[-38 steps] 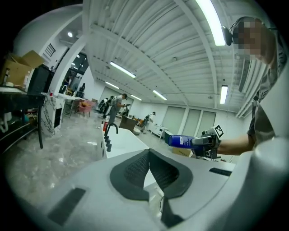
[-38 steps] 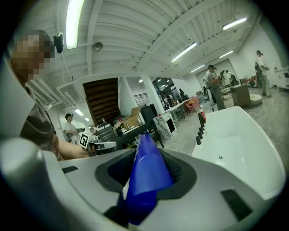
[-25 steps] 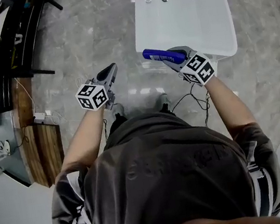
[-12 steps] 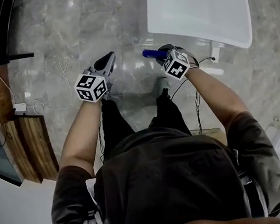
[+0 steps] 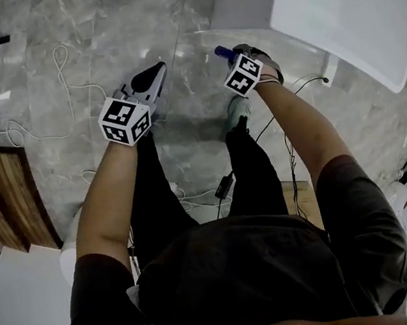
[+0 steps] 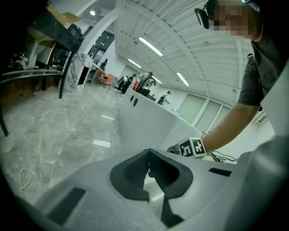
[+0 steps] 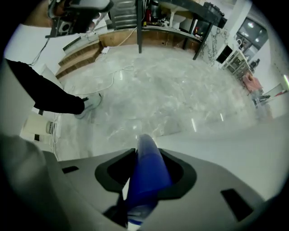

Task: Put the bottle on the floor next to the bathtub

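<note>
Presently the right hand-held gripper (image 5: 235,58) is pinching the blue bottle (image 5: 222,52), with its jaws part-spread against the bottle's body. The bottle is carried low over the marble floor (image 5: 92,38), just beside the near corner of the white bathtub (image 5: 347,5). In my judgement it is held there to be set down at that spot. The left hand-held gripper (image 5: 150,79) is pressed together on nothing and held well apart from the bottle, evidently idle because one grip suffices. The head view alone shows how bottle, tub and the person's feet lie together, though only the bottle's tip shows there. The right gripper view alone shows the pads on either side of the bottle. The left gripper view adds the tub's outer wall. No view settles whether the bottle touches the floor.
</note>
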{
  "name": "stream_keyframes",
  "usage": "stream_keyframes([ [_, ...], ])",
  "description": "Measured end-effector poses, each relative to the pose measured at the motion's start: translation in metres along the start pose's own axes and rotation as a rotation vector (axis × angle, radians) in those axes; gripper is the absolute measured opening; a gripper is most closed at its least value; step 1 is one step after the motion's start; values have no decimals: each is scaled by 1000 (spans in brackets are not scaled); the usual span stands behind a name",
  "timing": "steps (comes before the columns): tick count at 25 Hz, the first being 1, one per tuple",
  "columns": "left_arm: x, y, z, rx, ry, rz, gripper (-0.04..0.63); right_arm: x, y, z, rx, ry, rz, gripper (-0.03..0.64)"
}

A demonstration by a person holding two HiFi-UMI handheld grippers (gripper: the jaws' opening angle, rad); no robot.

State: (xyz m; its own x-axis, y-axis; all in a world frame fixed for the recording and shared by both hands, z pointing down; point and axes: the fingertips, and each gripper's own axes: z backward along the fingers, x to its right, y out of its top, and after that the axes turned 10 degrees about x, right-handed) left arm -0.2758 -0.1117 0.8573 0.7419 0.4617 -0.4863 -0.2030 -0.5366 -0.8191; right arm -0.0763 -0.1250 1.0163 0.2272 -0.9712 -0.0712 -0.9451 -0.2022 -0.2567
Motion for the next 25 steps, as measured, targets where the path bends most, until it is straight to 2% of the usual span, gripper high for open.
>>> stream_keyframes([
  [6, -59, -71, -19, -6, -6, 17, 3, -1, -23, -126, -93, 9, 104, 140],
  [12, -95, -112, -18, -25, -12, 30, 3, 7, -27, -204, -143, -5, 150, 140],
  [19, -118, -127, -19, -22, 8, 47, 3, 12, -35, -251, -211, -1, 183, 144],
  [25, -120, -128, -17, -14, 16, 65, 3, 7, -37, -257, -232, 0, 171, 146],
])
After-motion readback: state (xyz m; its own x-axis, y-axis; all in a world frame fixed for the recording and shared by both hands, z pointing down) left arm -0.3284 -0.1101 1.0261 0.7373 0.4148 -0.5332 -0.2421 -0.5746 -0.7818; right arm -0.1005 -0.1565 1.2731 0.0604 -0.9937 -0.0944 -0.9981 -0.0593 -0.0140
